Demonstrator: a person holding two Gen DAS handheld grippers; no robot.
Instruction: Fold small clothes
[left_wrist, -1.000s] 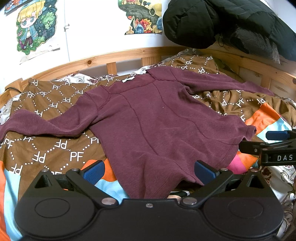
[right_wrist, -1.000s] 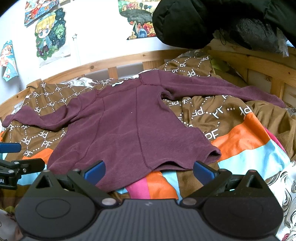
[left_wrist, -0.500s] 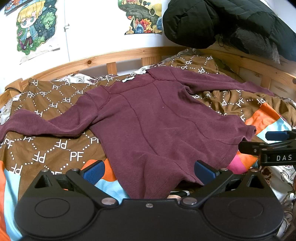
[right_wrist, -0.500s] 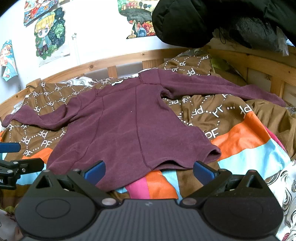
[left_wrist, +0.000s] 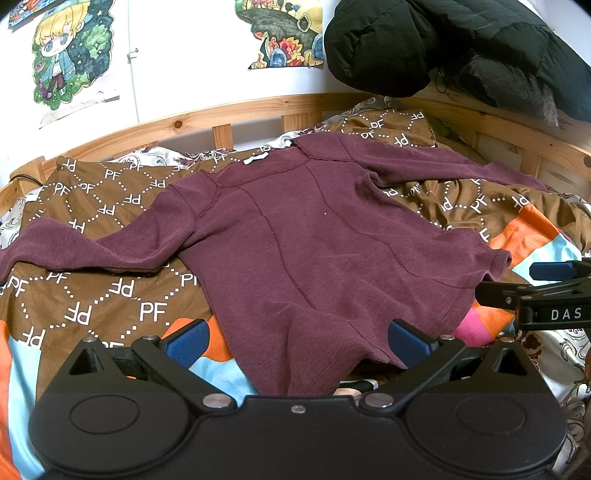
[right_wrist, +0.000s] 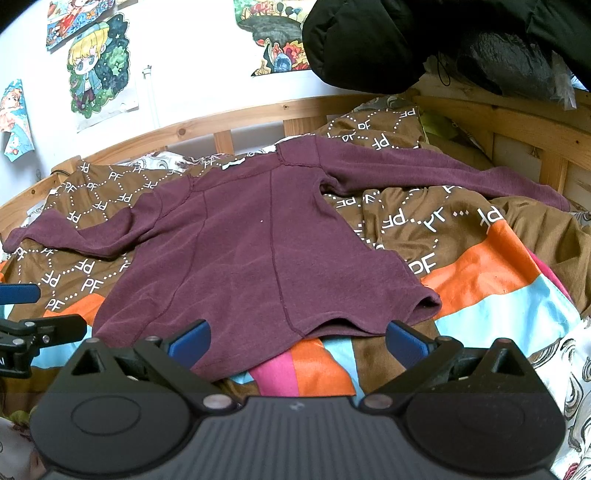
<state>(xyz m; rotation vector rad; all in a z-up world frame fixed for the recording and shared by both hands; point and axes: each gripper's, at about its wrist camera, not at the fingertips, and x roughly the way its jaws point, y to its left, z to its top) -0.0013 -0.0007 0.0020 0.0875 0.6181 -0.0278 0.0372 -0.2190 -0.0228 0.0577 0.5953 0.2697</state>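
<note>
A maroon long-sleeved top (left_wrist: 310, 251) lies spread flat on the bed, collar toward the headboard, sleeves stretched out to both sides; it also shows in the right wrist view (right_wrist: 258, 258). My left gripper (left_wrist: 297, 341) is open, its blue pads on either side of the hem's near left corner, which drapes between them. My right gripper (right_wrist: 297, 341) is open just in front of the hem's right part, with nothing between the pads. Each gripper shows at the edge of the other's view.
A brown "PF" patterned blanket with orange, blue and pink stripes (right_wrist: 480, 273) covers the bed. A wooden headboard rail (left_wrist: 221, 114) runs behind. A black puffy jacket (left_wrist: 443, 44) hangs over the rail at top right. Posters are on the white wall.
</note>
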